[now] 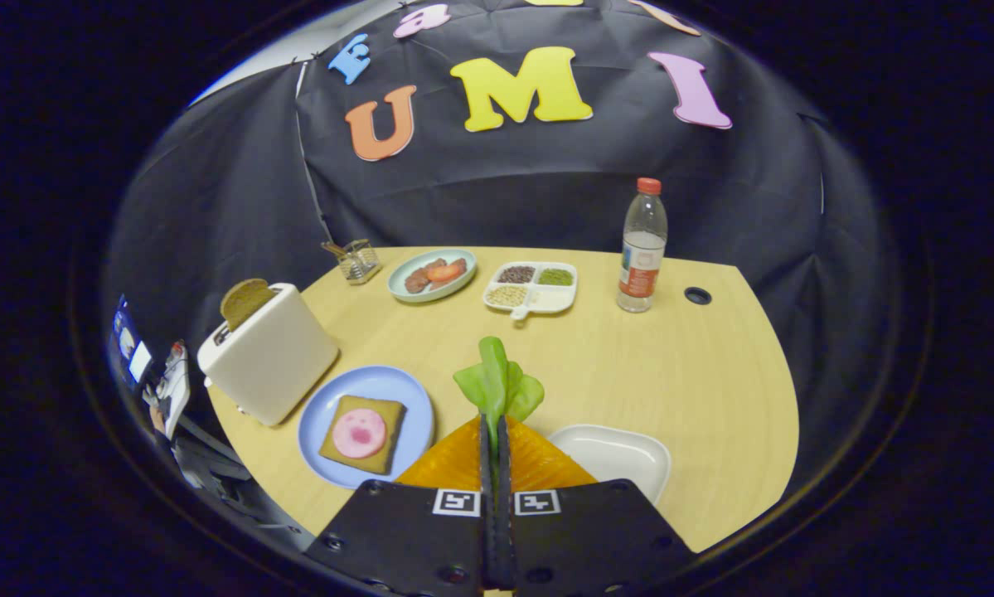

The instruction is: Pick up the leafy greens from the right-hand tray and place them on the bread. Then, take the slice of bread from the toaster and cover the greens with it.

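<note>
Pinching leafy greens (pixel 499 383) between pressed-together fingers of gripper (pixel 494 431), lifted clear above table (pixel 695 373). Leaving white tray (pixel 621 454) at near right. Heading next toward bread (pixel 364 433) on blue plate (pixel 322 414), near left. Awaiting: toaster (pixel 269 361) slice (pixel 246 300), far left.

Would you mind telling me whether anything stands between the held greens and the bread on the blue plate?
Nothing visible does. The gripper has its jaws shut on the leafy greens, and bare table lies between them and the bread, with the toaster off beyond the plate.
</note>
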{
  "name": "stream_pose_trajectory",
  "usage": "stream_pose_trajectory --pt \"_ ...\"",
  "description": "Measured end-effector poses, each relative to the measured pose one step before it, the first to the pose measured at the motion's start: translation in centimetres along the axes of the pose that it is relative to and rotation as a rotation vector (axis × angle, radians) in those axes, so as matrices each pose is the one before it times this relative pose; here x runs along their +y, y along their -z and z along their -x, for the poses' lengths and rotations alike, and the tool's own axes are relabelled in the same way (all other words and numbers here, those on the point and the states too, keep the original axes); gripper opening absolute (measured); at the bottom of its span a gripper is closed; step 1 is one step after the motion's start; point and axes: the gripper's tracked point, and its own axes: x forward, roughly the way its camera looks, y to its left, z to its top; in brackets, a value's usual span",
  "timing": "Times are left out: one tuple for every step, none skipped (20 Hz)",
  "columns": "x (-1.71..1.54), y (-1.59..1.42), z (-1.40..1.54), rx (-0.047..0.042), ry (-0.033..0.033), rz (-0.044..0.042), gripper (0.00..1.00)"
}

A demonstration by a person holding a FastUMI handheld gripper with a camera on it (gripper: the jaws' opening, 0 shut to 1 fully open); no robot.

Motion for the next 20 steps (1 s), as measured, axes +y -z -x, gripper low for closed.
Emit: stream_pose_trajectory --pt "1.236 -0.294 -0.052 -0.00258 -0.01337 0.00712 0.01" --pt "1.313 -0.291 -0.104 -0.00244 -0.01156 0.00932 0.01" --pt "1.092 -0.386 -0.168 -0.00235 -0.00947 0.00739 0.01" --pt "1.154 -0.196 -0.208 -0.00242 -0.00669 0.01557 0.01" --pt "0.977 -0.232 -0.375 0.00162 0.00094 0.02303 0.0" --pt "0.9 0.006 -0.402 0.00445 0.0013 0.02529 0.0" --pt "0.803 -0.052 -0.474 0.00471 0.0058 0.02197 0.01" --pt "0.342 0.181 -0.704 0.0127 0.02343 0.02869 0.01" --pt "0.206 0.22 -0.522 0.00869 0.01385 0.02652 0.01" --pt "0.243 0.275 -0.632 0.01535 0.01805 0.02739 0.01" --pt "0.003 0.347 -0.634 0.01458 0.02356 0.03113 0.01" --pt "-0.011 0.289 -0.553 0.00933 0.02303 0.02875 0.01" --pt "0.169 0.169 -0.428 0.00821 0.0125 0.01689 0.01" --pt "0.532 0.291 -0.456 0.00796 -0.00063 0.00213 0.01" --pt "0.456 0.185 -0.323 0.00976 -0.00177 -0.00142 0.01" --pt "0.324 0.185 -0.3 0.00744 0.00113 0.00175 0.01" --pt "0.577 0.026 -0.271 0.0034 -0.00859 -0.00345 0.01" --pt "0.716 0.128 -0.057 0.00391 -0.01076 -0.00783 0.01" --pt "0.78 0.071 -0.135 0.00536 -0.01515 -0.00875 0.01" --pt "0.558 0.015 -0.151 0.00401 -0.01204 -0.01 0.01"
